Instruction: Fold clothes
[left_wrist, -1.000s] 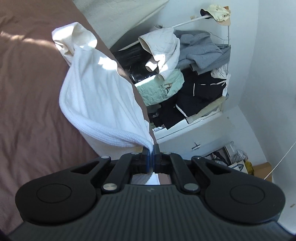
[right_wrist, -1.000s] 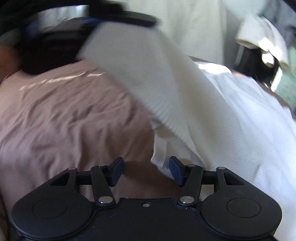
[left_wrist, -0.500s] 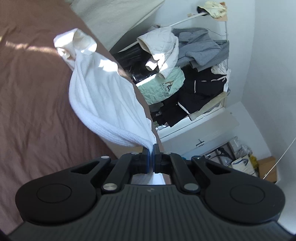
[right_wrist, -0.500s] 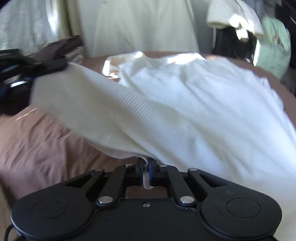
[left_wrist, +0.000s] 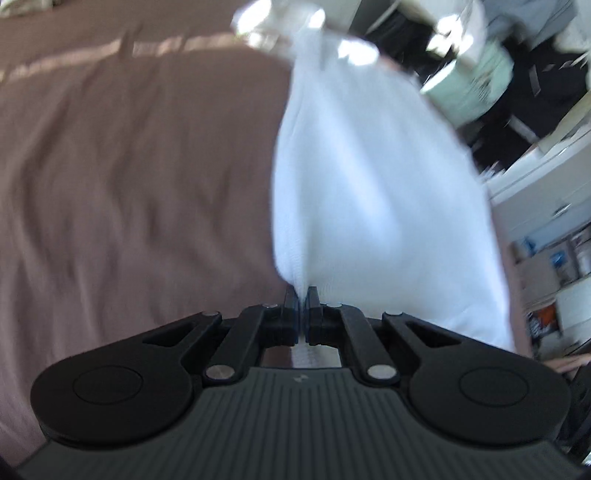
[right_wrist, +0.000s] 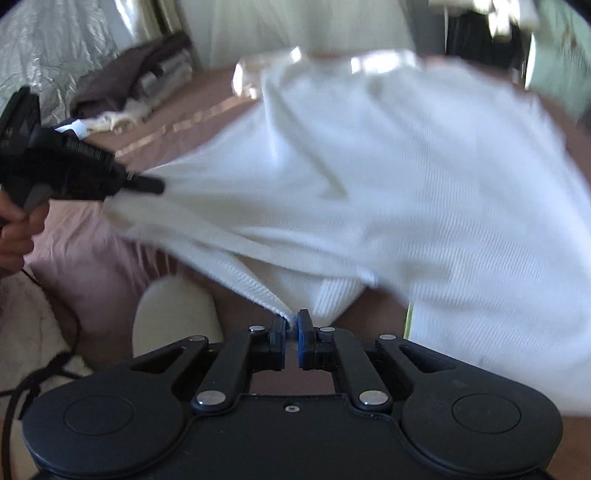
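1. Since a second ago, the right gripper (right_wrist: 291, 325) has been clamped onto the hem of the white garment (right_wrist: 424, 192); before, its jaws stood wide.
2. The left gripper (left_wrist: 303, 295) is pinched on another edge, seen at far left (right_wrist: 147, 184) in the right view.
3. The hem is stretched left-right between both grippers above the brown bedsheet (left_wrist: 129, 166); the body trails away.
4. No readable writing is seen; everything is blurred.

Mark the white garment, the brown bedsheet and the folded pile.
white garment (right_wrist: 424, 192), right wrist view, middle of the cloth.
brown bedsheet (left_wrist: 129, 166), left wrist view, bare stretch left of the garment.
folded pile (right_wrist: 136, 85), right wrist view, dark top layer.
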